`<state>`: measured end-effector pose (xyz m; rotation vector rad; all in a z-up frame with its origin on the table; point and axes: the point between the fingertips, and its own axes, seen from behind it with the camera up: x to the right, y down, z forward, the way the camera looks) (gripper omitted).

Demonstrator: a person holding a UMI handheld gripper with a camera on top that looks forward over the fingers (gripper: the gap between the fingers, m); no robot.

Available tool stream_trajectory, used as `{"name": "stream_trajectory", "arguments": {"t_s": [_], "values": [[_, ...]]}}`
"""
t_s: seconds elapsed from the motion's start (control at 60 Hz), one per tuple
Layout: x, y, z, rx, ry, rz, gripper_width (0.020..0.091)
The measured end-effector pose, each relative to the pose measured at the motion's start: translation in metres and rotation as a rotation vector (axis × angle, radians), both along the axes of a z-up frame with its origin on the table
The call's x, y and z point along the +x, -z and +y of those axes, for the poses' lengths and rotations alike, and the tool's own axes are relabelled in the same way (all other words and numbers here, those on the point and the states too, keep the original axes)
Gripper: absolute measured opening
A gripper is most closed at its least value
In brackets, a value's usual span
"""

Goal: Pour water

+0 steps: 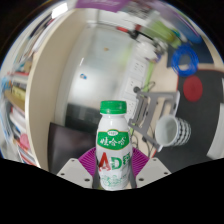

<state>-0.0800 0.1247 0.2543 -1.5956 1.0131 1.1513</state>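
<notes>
Jaws (113, 172) closed onto the bottle (113, 145): purple pads (89, 160) press its lower body from both sides. Bottle upright between them, white with green cap (113, 106) on, green and red label facing the camera. Tool looks level, pointing straight ahead. Beyond the bottle and to the right, a metal stand (148, 110) carries a white cup (169, 130) tipped on its side, mouth toward the viewer. Dark worktop (65, 140) left of the bottle; white wall (105, 65) behind.

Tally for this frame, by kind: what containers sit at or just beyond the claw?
Bottles: 1, the green-capped bottle, gripped between the claw fingers.
Cups: 1, the white cup, lying on its side beyond the bottle.
Total: 2
</notes>
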Motion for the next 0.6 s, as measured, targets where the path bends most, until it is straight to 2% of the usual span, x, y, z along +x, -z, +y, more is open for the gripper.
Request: {"name": "stream_trajectory", "arguments": {"t_s": [0.133, 0.283, 0.367, 0.6], "values": [[0.066, -0.014, -0.011, 0.031, 0.017, -0.636, 0.0439], [0.159, -0.028, -0.009, 0.064, 0.163, -1.058, 0.0458], [0.188, -0.012, -0.004, 0.076, 0.189, -1.141, 0.0458], [0.229, 0.072, 0.023, 0.015, 0.117, -1.291, 0.0456]]}}
